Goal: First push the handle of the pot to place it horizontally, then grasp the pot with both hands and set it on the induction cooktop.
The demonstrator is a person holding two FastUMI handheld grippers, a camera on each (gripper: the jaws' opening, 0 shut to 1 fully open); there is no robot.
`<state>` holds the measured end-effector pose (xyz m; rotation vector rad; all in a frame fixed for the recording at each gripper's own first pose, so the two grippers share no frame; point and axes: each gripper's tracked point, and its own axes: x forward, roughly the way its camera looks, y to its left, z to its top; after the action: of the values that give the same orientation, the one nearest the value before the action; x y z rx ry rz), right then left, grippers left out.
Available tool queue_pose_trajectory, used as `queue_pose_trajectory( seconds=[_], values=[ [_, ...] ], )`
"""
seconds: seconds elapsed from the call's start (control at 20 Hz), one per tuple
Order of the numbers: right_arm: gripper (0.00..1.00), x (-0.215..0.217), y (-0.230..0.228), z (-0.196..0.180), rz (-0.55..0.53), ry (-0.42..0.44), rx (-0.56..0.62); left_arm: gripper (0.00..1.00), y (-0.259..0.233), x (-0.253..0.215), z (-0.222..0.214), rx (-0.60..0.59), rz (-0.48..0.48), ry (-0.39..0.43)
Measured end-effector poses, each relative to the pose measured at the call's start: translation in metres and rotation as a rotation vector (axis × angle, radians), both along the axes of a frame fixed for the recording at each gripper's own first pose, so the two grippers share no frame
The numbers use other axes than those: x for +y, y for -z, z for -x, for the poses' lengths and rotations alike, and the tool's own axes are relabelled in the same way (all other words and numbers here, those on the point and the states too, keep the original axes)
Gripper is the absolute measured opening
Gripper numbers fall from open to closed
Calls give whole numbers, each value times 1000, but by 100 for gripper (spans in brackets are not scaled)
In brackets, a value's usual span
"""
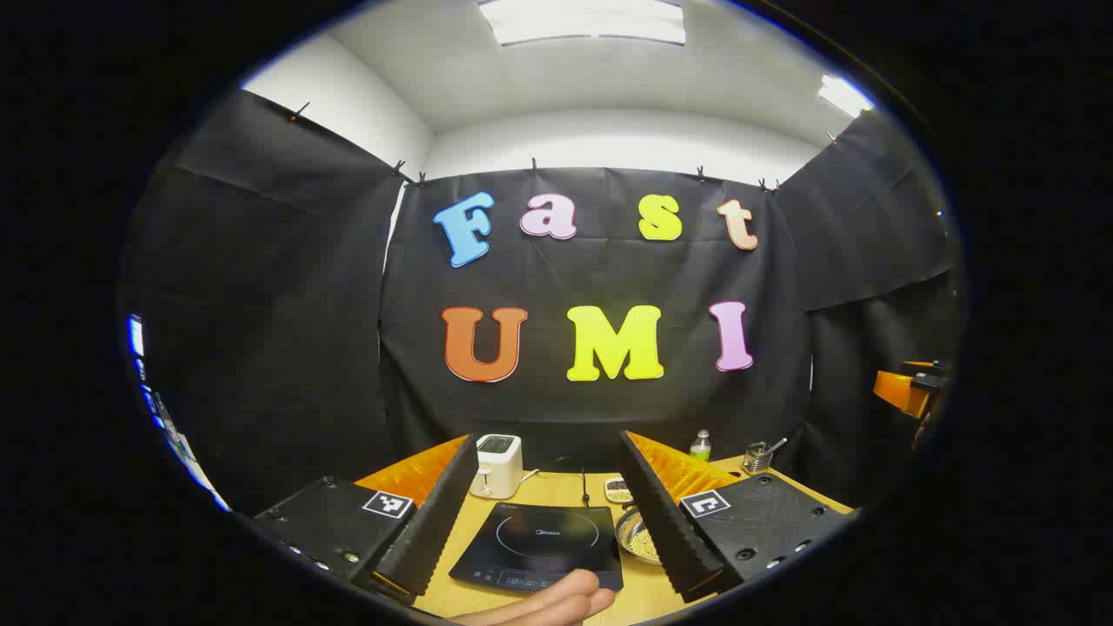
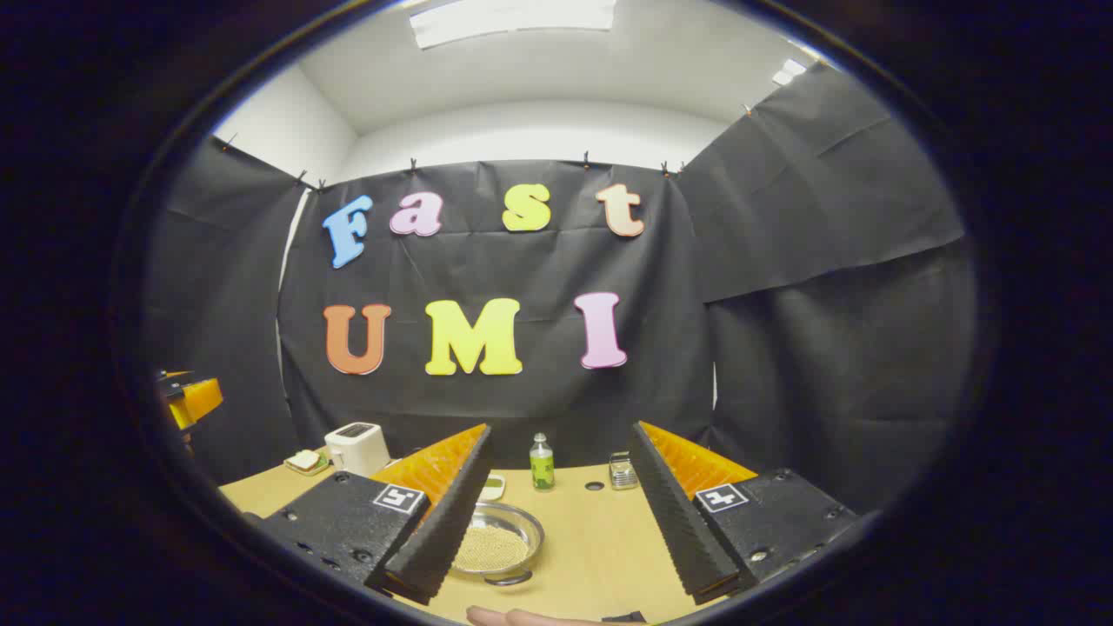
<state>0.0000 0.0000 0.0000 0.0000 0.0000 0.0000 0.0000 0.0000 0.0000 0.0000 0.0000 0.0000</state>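
Holding both tongs spread wide and empty above the bench (image 1: 556,487): left tongs (image 1: 543,513) framing the induction cooktop (image 1: 541,548), right tongs (image 2: 556,522) beside the grain-filled pot (image 2: 496,546); bottle (image 2: 542,464) standing farther back.

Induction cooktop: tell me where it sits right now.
In the left gripper view the induction cooktop lies flat on the table, low in the middle between the gripper's fingers, with the toaster behind it and the metal bowl at its right edge.
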Motion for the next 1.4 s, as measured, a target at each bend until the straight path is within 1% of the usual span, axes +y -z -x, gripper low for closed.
queue_pose_trajectory(
  seconds=[0.15,0.65,0.85,1.0,1.05,1.15,1.2,1.25,1.3,1.4],
  values=[
    [96,9,-4,4,0,-22,-12,96,2,1,1,3,-11,9],
    [96,21,1,1,24,-42,-23,96,14,6,-4,22,-10,9],
    [96,33,9,-7,33,-82,-31,96,18,1,0,20,-11,24],
    [96,37,16,-19,69,-85,-52,96,22,1,0,22,-2,29],
    [94,42,21,-22,49,-102,-43,96,24,0,0,25,-2,30],
    [75,60,37,-26,-23,-175,13,96,27,0,0,29,-3,33],
    [51,68,43,-28,-58,-219,32,96,28,0,1,31,-7,36],
    [28,69,49,-30,-89,-236,61,96,29,0,1,32,-11,39],
    [4,72,57,-36,-98,-249,78,96,31,0,1,34,-14,40],
    [4,71,69,-40,-72,-243,99,96,32,2,2,34,-17,39]
  ],
)
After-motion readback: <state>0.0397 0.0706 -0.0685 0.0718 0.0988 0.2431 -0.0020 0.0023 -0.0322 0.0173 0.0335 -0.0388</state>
